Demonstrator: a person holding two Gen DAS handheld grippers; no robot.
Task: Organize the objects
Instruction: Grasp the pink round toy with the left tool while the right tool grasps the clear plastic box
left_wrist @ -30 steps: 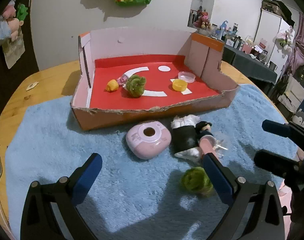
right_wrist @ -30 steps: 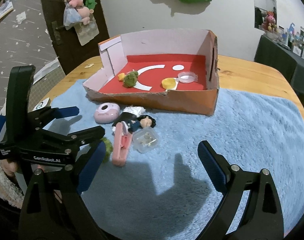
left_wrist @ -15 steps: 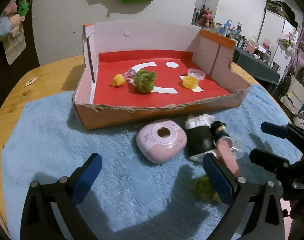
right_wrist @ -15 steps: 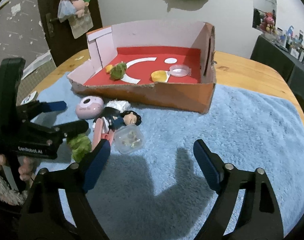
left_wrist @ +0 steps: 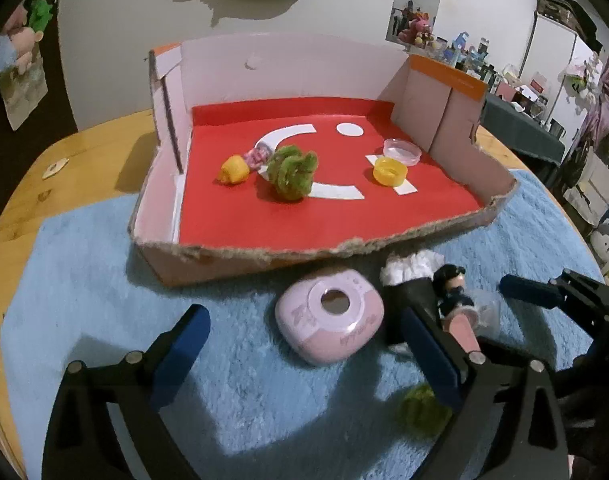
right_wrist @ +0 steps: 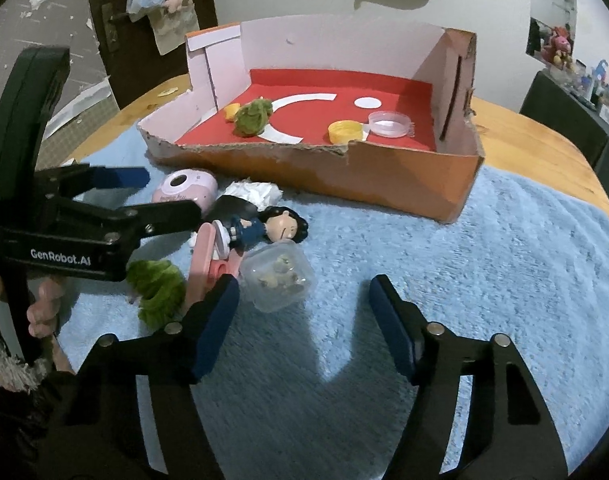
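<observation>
The left gripper (left_wrist: 304, 344) is closing slightly, nothing pinched, over the rounded pink plastic case (left_wrist: 329, 316). The right gripper (right_wrist: 304, 312) is closing, empty, beside the small clear plastic tub (right_wrist: 278, 275).

Both wrist cameras look steeply down along their tool fingers, close above the blue towel (left_wrist: 104, 288) on the surface. The left view faces the cardboard box (left_wrist: 232, 256) squarely, the right from its right; both share the pink case (right_wrist: 184, 190)

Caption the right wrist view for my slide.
Closing right gripper nears a clear plastic tub on the blue towel.
</observation>
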